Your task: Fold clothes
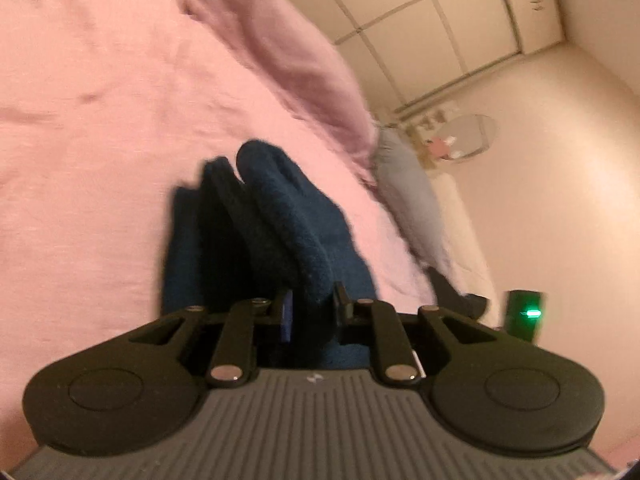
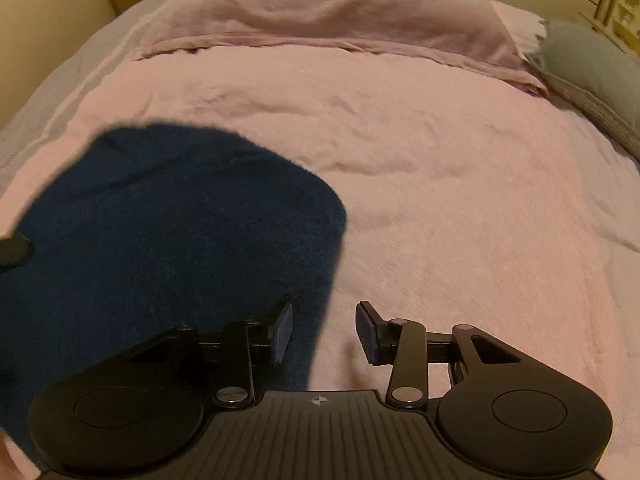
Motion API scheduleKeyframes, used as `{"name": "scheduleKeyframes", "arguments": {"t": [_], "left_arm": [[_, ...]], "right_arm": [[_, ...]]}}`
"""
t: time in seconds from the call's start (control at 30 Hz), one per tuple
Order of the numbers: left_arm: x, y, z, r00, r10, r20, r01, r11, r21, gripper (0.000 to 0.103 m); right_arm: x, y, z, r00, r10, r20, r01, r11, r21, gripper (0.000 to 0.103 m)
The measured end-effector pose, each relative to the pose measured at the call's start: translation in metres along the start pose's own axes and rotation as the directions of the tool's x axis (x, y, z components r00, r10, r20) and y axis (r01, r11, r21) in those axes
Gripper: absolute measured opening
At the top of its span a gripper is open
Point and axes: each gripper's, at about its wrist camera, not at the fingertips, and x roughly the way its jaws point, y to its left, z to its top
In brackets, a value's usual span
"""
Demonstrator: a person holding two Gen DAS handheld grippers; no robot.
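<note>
A dark blue fleece garment (image 1: 280,220) hangs in thick folds over the pink bedspread (image 1: 100,140), and my left gripper (image 1: 312,312) is shut on a bunched fold of it. In the right wrist view the same blue garment (image 2: 172,232) spreads flat over the left half of the pink bedspread (image 2: 440,180). My right gripper (image 2: 324,330) is open just above the garment's right edge, with the left finger over the cloth and the right finger over bare bedspread. Nothing is between its fingers.
A mauve blanket (image 2: 320,12) lies bunched across the head of the bed. A pale grey-blue pillow (image 2: 592,64) sits at the bed's right edge. A dark device with a green light (image 1: 526,314) shows beside the bed, with wardrobe doors (image 1: 440,20) beyond.
</note>
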Motion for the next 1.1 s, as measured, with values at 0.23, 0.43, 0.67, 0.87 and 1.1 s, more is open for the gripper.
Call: {"name": "scheduleKeyframes", "arguments": {"t": [0.23,0.43,0.67,0.87,1.1], "left_arm": [[-0.008,0.016,-0.006,0.998,0.062,0.032,-0.062,0.998,0.008,0.015],[-0.008,0.025,-0.008,0.996,0.076,0.052,-0.076,0.997,-0.001,0.016],[-0.013,0.015,-0.009,0.991,0.119,0.064,-0.122,0.992,0.044,0.016],[-0.004,0.012,-0.012,0.983,0.166,0.076,-0.174,0.979,0.110,0.017],[-0.041,-0.009,-0.029,0.962,0.227,0.149,-0.247,0.960,0.135,0.021]], "right_arm": [[0.008,0.004,0.004,0.998,0.061,0.005,-0.061,0.998,0.014,0.041],[0.006,-0.009,-0.008,0.988,0.137,0.076,-0.143,0.986,0.087,0.041],[-0.021,-0.047,-0.036,0.917,0.263,0.301,-0.340,0.909,0.241,0.041],[-0.012,-0.048,-0.053,0.886,0.338,0.316,-0.429,0.858,0.284,0.043],[-0.014,-0.039,-0.056,0.902,0.299,0.312,-0.382,0.890,0.250,0.044]]}}
